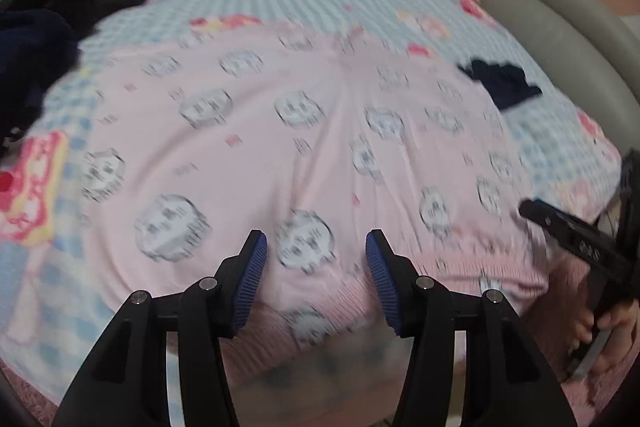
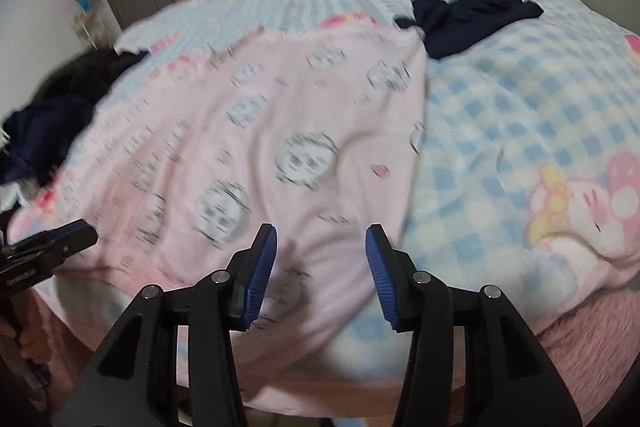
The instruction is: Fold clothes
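A dark garment lies beside the flat pink pyjama top, hem nearest; left hand-held gripper and right hand-held gripper gape empty.

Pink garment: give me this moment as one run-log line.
pink garment: spread flat on bed | left gripper: open, empty | right gripper: open, empty | dark garment: beside far corner | fold: not started
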Motion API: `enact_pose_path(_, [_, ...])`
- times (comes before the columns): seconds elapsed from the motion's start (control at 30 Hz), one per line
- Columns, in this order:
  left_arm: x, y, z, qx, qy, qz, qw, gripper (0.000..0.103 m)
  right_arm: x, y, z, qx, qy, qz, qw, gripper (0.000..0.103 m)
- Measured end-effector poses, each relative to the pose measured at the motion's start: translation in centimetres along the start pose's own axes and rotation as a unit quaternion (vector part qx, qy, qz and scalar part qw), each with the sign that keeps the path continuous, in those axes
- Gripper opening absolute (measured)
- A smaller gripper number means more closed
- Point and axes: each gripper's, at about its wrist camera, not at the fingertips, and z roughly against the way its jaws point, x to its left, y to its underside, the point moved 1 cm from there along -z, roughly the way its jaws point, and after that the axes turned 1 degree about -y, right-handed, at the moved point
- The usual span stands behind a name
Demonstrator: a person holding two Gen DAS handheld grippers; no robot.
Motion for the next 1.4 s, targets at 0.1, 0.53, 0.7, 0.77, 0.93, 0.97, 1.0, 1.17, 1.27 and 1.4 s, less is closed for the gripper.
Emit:
enact_pose_path(0.1, [1.1,-0.1,0.8,-0.012,-0.022,0.003,0.9997,0.054,2.2,0.0,-0.3,0.005,-0.002,0.036,0.999,0.049])
enact_pose_path(0.53, [7.9,2.1,2.4,0.006,-0.035,0.087,0.9956,0.054,2.3,1.3,1.0,0.018,0.002,0.023,1.000,0.049])
enact_pose_path(0.7, [8.2,3.8,1.7,0.042,-0.065,0.102,0.9918,0.055,2.0,2.2,-0.4,0.059,0.044,0.034,0.997,0.049])
enact_pose_path(0.77, [8.1,3.6,3.0,0.011,-0.053,0.110,0.9925,0.053,1.3,2.3,0.5,0.046,0.023,0.011,0.999,0.049])
enact_pose_path(0.93, [4.7,2.3,4.8,-0.058,0.002,0.053,0.9969,0.053,-0.6,2.4,2.3,0.015,-0.027,-0.064,0.997,0.051])
enact_pose_path(0.97, [3.8,2.2,4.7,-0.061,0.018,0.038,0.9973,0.053,-0.9,2.5,2.2,0.021,-0.035,-0.079,0.996,0.051])
enact_pose_path(1.0, [3.2,2.4,4.3,-0.056,0.032,0.031,0.9974,0.053,-1.1,2.7,2.0,0.029,-0.040,-0.089,0.995,0.051])
enact_pose_path(1.17, [2.7,4.7,1.5,0.007,0.018,0.012,0.9997,0.045,-0.8,3.7,0.7,0.081,-0.006,-0.078,0.994,0.051])
enact_pose_path(1.27, [3.2,5.3,2.2,0.003,0.020,0.017,0.9997,0.042,-0.7,5.0,1.1,0.102,0.018,-0.086,0.991,0.051])
enact_pose_path(1.4, [3.0,4.5,3.5,-0.031,0.044,0.025,0.9982,0.042,-1.0,5.0,2.0,0.088,0.001,-0.102,0.991,0.051])
